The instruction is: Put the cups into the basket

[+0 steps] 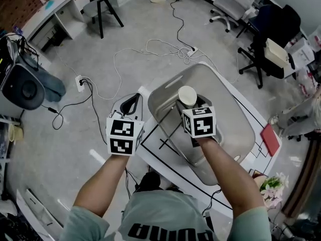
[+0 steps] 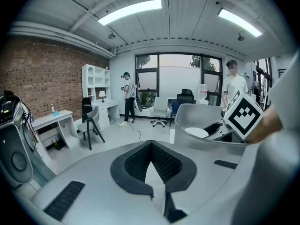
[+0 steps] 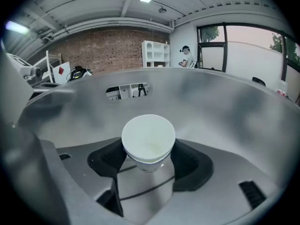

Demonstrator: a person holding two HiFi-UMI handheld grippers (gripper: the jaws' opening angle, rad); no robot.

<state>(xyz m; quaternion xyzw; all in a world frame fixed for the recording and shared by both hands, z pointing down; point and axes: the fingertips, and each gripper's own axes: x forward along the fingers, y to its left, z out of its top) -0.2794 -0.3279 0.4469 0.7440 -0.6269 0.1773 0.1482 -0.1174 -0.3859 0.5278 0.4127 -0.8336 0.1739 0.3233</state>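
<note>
A white paper cup (image 1: 187, 95) stands upright, mouth up, between the pads of my right gripper (image 1: 187, 105), which is shut on it. The cup hangs inside the grey plastic basket (image 1: 235, 119), above its floor. In the right gripper view the cup (image 3: 148, 137) sits between the black pads, with my right gripper (image 3: 149, 162) and the basket wall (image 3: 211, 102) curving round behind. My left gripper (image 1: 131, 103) hovers left of the basket, off the table edge, shut on nothing. In the left gripper view its black pads meet at my left gripper (image 2: 151, 165), and the basket (image 2: 201, 114) with the cup (image 2: 196, 132) shows at right.
The basket rests on a white table (image 1: 165, 152) marked with black lines. A red flat thing (image 1: 270, 139) and flowers (image 1: 272, 186) lie at the right. Cables (image 1: 150, 49) trail over the floor, with office chairs (image 1: 266, 49) beyond. A person (image 2: 233, 86) stands behind the basket.
</note>
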